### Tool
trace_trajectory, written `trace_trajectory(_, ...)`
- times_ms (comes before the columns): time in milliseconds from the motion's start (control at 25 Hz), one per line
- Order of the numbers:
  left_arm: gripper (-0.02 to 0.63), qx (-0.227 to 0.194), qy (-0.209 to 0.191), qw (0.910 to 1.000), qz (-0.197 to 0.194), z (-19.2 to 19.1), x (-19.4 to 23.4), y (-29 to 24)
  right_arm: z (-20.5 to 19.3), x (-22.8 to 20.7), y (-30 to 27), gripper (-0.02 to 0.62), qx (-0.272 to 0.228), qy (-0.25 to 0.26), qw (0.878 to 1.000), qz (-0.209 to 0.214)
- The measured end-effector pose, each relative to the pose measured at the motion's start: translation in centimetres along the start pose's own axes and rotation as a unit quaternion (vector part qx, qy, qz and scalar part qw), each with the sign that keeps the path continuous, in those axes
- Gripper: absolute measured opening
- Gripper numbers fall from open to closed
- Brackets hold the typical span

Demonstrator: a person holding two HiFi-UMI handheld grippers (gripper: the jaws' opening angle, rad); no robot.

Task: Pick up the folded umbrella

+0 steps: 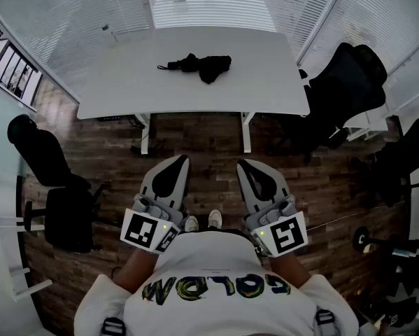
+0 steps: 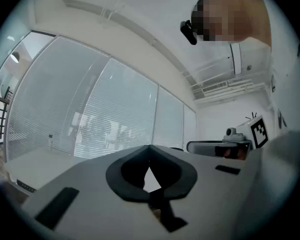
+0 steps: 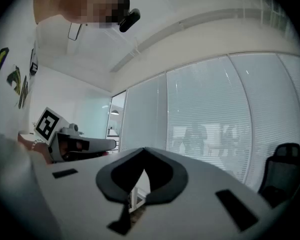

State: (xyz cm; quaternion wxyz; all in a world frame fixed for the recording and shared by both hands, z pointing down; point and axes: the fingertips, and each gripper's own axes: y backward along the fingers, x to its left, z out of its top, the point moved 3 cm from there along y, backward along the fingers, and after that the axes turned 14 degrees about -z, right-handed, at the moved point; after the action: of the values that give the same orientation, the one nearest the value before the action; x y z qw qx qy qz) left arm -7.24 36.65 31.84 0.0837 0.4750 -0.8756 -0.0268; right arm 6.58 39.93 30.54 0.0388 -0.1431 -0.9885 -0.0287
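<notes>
A: In what state are the fingers of the two grippers found?

B: The jaws of the left gripper (image 1: 180,161) are seen closed, tip against tip, and nothing is held between them. The same is seen at the right gripper (image 1: 245,165): shut and empty. Both are held level, close in front of the person's body, above the wooden floor (image 1: 209,138).

A: And where is the folded umbrella to be found?

B: The folded umbrella (image 1: 199,66) is lying on the white table (image 1: 125,82), at the far side of the floor, well apart from both grippers. It is laid crosswise, with a thin end pointing left and the loose black cloth bunched at the right.

A: How is it expected to handle?

B: It is judged to be light. The cloth is soft and would probably slide or be pulled loose if only the cloth is pinched. The core under it should be stiff. A hold across the middle of the body is advised, where cloth and core are taken together, or on the thin stiff end at the left. The jaws must first be opened and the table approached.
</notes>
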Motion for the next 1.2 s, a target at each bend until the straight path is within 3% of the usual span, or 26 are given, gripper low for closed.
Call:
trace_trajectory(600,0.008,0.001,-0.016,0.9999,0.005,-0.7,-2.3,-4.9,-1.0,-5.0,0.6,0.012,0.006,-0.002,1.000,0.019)
trace_trajectory(1000,0.008,-0.004,-0.003,0.9998,0.018,-1.3,2.1,-5.7,-1.3,-5.0,-3.9,0.012,0.008,0.002,1.000,0.028)
trace_trajectory(1200,0.008,-0.010,0.002,0.9998,0.020,-0.8,6.7,-6.0,-1.4,-3.9,-8.6,0.012,0.013,0.009,0.999,0.033)
